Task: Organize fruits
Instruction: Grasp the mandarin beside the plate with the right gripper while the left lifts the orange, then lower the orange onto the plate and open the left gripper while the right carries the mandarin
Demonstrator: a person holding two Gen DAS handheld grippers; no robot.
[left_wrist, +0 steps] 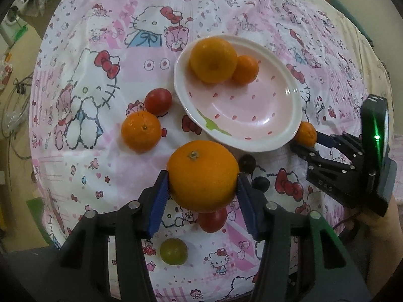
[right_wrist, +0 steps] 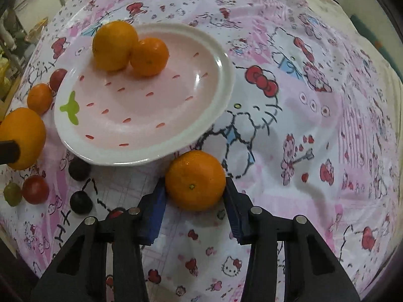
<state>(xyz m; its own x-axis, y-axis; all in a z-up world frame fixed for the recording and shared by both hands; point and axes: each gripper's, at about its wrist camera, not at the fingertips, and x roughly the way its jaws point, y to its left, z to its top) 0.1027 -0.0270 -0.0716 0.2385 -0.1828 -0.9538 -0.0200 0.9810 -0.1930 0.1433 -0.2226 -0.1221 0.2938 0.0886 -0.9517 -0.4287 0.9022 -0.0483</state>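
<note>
My left gripper (left_wrist: 202,177) is shut on a large orange (left_wrist: 202,173), its blue pads pressing both sides, just in front of the pink strawberry plate (left_wrist: 239,110). A big orange (left_wrist: 213,60) and a smaller one (left_wrist: 244,69) lie on the plate's far side. In the right wrist view my right gripper (right_wrist: 194,183) is shut on a small orange (right_wrist: 195,180) that sits on the cloth at the near rim of the plate (right_wrist: 141,115). The left wrist view shows that right gripper (left_wrist: 306,141) at the plate's right edge.
Loose on the patterned cloth are a small orange (left_wrist: 141,131), a red tomato (left_wrist: 158,101), another tomato (left_wrist: 212,220) under the held orange, a green grape (left_wrist: 173,251) and two dark grapes (left_wrist: 247,163). The table's round edge drops off at the left.
</note>
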